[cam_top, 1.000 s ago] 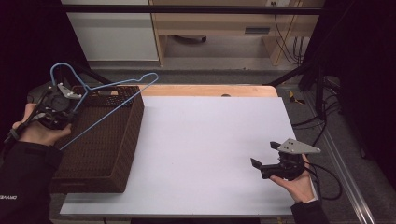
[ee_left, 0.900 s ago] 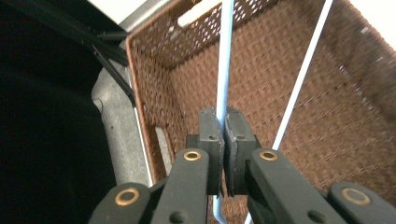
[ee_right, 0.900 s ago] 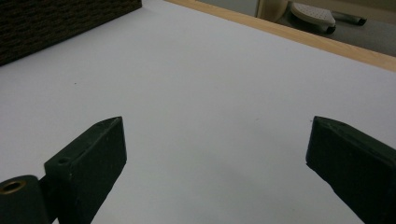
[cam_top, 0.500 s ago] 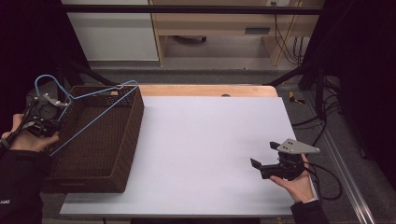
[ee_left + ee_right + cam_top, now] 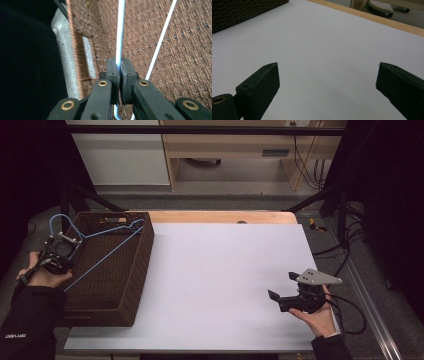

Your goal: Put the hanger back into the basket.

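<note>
At the left of the high view, the left gripper [image 5: 61, 251] pinches a light blue wire hanger [image 5: 107, 237] lying slanted over the brown wicker basket [image 5: 131, 285]. The step looks like lowering it inside; next comes release. The right gripper [image 5: 286, 296] rests spread apart over the white worktop [image 5: 220, 270].

In the left gripper view the blue wire hanger [image 5: 120, 30] runs off the top edge, its lower stretch vanishes behind the closed fingers [image 5: 113, 75], and a dark blur blocks the left side. In the right gripper view the wicker basket [image 5: 242, 10] is cropped at the top-left corner. In the high view the hanger's far end merges with the basket's rim [image 5: 127, 215], too fine to tell whether it touches.
</note>
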A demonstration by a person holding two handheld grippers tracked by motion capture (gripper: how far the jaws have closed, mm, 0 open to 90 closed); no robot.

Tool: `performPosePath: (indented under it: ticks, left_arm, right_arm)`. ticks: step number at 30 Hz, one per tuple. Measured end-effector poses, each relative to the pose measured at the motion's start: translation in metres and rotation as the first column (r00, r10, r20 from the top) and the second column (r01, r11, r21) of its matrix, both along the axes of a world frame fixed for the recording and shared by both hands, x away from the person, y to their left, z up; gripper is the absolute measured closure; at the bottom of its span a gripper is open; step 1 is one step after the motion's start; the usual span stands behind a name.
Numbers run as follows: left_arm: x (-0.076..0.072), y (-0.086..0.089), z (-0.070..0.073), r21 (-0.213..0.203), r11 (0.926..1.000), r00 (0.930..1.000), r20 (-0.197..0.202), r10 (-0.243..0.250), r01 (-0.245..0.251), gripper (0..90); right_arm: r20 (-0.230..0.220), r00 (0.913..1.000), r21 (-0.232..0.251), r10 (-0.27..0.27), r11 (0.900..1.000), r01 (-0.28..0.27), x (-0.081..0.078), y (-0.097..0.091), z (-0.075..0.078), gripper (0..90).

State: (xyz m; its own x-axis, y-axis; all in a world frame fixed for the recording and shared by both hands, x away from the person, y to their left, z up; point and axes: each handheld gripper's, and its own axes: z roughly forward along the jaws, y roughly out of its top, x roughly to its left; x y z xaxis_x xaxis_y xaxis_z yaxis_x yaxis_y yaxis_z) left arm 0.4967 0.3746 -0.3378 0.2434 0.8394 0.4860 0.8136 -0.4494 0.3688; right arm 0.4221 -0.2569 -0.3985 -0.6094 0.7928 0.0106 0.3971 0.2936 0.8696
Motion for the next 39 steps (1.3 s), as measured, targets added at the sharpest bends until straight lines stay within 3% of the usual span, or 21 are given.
performPosePath:
  ticks: [5,8,11,13,18,20,22,23,25,27,29,30,33,34,35,37,39]
  left_arm:
    - [0.003,-0.002,-0.020,-0.015,0.9998,0.9986,-0.051,-0.013,0.012,86.8]
    - [0.004,-0.003,-0.030,-0.058,0.9983,0.9985,-0.054,-0.009,0.006,86.4]
    - [0.002,-0.002,-0.032,-0.075,0.9971,0.9982,-0.058,-0.018,0.014,85.6]
    - [-0.001,0.000,-0.028,-0.109,0.9939,0.9990,-0.039,-0.023,0.019,76.8]
    - [-0.023,-0.001,-0.009,-0.209,0.9752,0.9967,0.048,-0.066,0.075,58.4]
    - [-0.034,-0.006,-0.003,-0.266,0.9576,0.9914,0.098,-0.087,0.110,50.5]
    - [-0.044,-0.012,0.001,-0.294,0.9428,0.9817,0.150,-0.117,0.157,43.7]
    - [-0.049,-0.016,0.003,-0.311,0.9326,0.9761,0.170,-0.135,0.184,40.3]
    - [-0.058,-0.026,0.007,-0.360,0.9003,0.9566,0.241,-0.164,0.245,35.8]
    - [-0.067,-0.036,0.009,-0.404,0.8588,0.9296,0.314,-0.194,0.315,30.8]
    - [-0.075,-0.048,0.009,-0.441,0.8061,0.8925,0.393,-0.221,0.394,25.9]
    - [-0.078,-0.054,0.009,-0.465,0.7765,0.8793,0.415,-0.233,0.426,23.0]
    - [-0.086,-0.073,0.005,-0.502,0.6908,0.8284,0.493,-0.266,0.521,16.1]
    - [-0.089,-0.080,0.003,-0.507,0.6698,0.8168,0.505,-0.280,0.543,13.6]
    - [-0.090,-0.087,0.000,-0.511,0.6514,0.8084,0.507,-0.300,0.561,11.9]
    - [-0.093,-0.101,-0.006,-0.508,0.6254,0.7899,0.519,-0.327,0.592,8.1]
    - [-0.095,-0.113,-0.013,-0.486,0.6286,0.7796,0.517,-0.353,0.607,6.2]
  right_arm:
    - [0.000,1.0000,-0.006,0.002,1.0000,-0.002,0.000,0.001,-0.001,5.6]
    - [-0.001,1.0000,-0.005,0.002,1.0000,-0.002,0.000,0.001,-0.001,5.6]
    - [-0.003,1.0000,-0.006,0.001,1.0000,-0.001,0.000,0.001,-0.001,5.6]
    - [-0.001,1.0000,-0.004,0.002,1.0000,-0.002,0.000,0.001,-0.001,5.6]
    - [0.000,1.0000,0.000,0.002,1.0000,-0.002,0.000,0.001,0.000,5.6]
    - [0.002,1.0000,0.007,0.002,1.0000,-0.002,0.000,0.000,0.000,5.6]
    - [0.005,1.0000,0.012,0.001,0.9999,-0.001,0.000,0.000,0.000,5.6]
    - [0.005,1.0000,0.014,0.000,0.9999,0.000,0.000,0.001,0.000,5.6]
    - [0.008,1.0000,0.016,0.003,0.9999,-0.003,0.000,0.001,0.000,5.6]
    - [0.013,0.9999,0.024,0.005,0.9997,-0.006,0.000,0.002,0.000,5.6]
    - [0.017,0.9998,0.031,0.008,0.9995,-0.009,-0.001,0.002,0.000,5.6]
    - [0.019,0.9998,0.035,0.010,0.9993,-0.011,-0.001,0.002,0.000,5.6]
    - [0.028,0.9996,0.042,0.011,0.9991,-0.012,-0.002,0.001,0.000,5.4]
    - [0.032,0.9994,0.043,0.011,0.9990,-0.012,-0.002,0.000,0.001,5.4]
    - [0.034,0.9994,0.049,0.006,0.9988,-0.007,-0.002,0.000,0.001,5.4]
    - [0.041,0.9991,0.054,0.007,0.9985,-0.009,-0.003,0.000,0.001,5.2]
    - [0.048,0.9988,0.058,0.003,0.9983,-0.006,-0.004,-0.001,0.001,5.0]
